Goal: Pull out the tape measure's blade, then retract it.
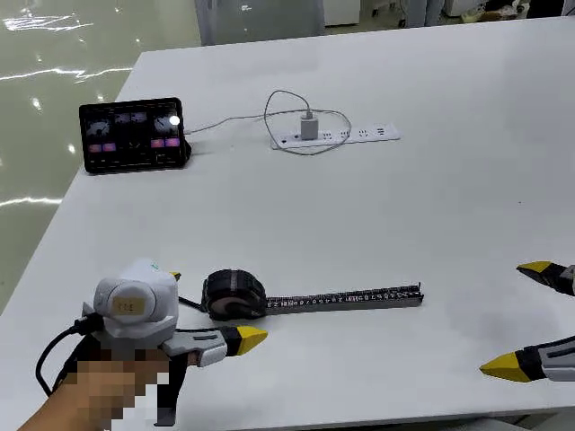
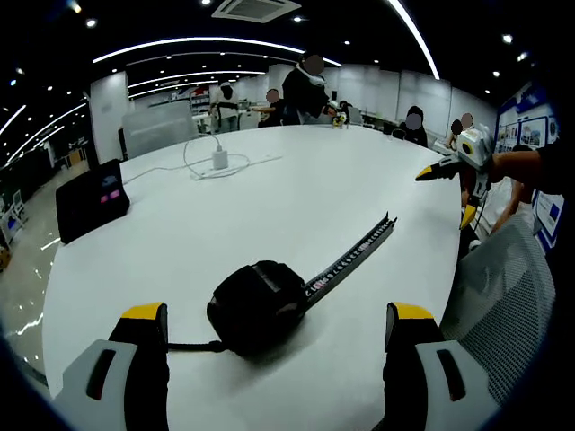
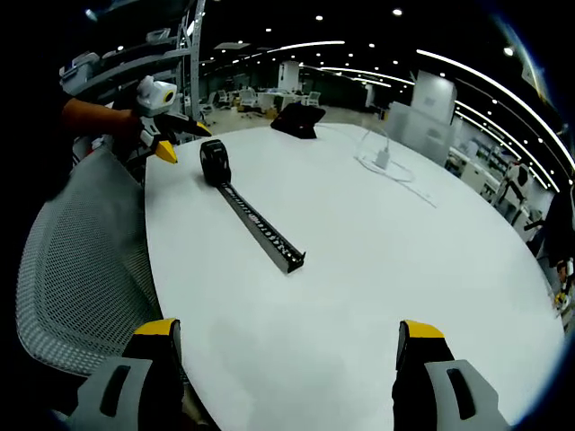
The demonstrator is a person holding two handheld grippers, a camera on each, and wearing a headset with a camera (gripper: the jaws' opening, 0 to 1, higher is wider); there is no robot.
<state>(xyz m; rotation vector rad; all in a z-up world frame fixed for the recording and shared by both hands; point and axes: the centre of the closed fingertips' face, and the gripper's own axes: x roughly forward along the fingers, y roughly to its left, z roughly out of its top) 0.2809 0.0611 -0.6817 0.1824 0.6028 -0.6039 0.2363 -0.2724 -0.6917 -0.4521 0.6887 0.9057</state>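
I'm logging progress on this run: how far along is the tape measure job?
Done: the blade lies pulled out from the case along the table. In hand: nothing. The left gripper is open by the case without gripping it, and the right gripper is open, clear of the blade tip. Left: retracting the blade.

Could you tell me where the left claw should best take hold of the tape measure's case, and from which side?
I would grip the black case by its two broad sides, coming from the end opposite the blade. The open left claw faces that end, and the blade's exit would stay free.
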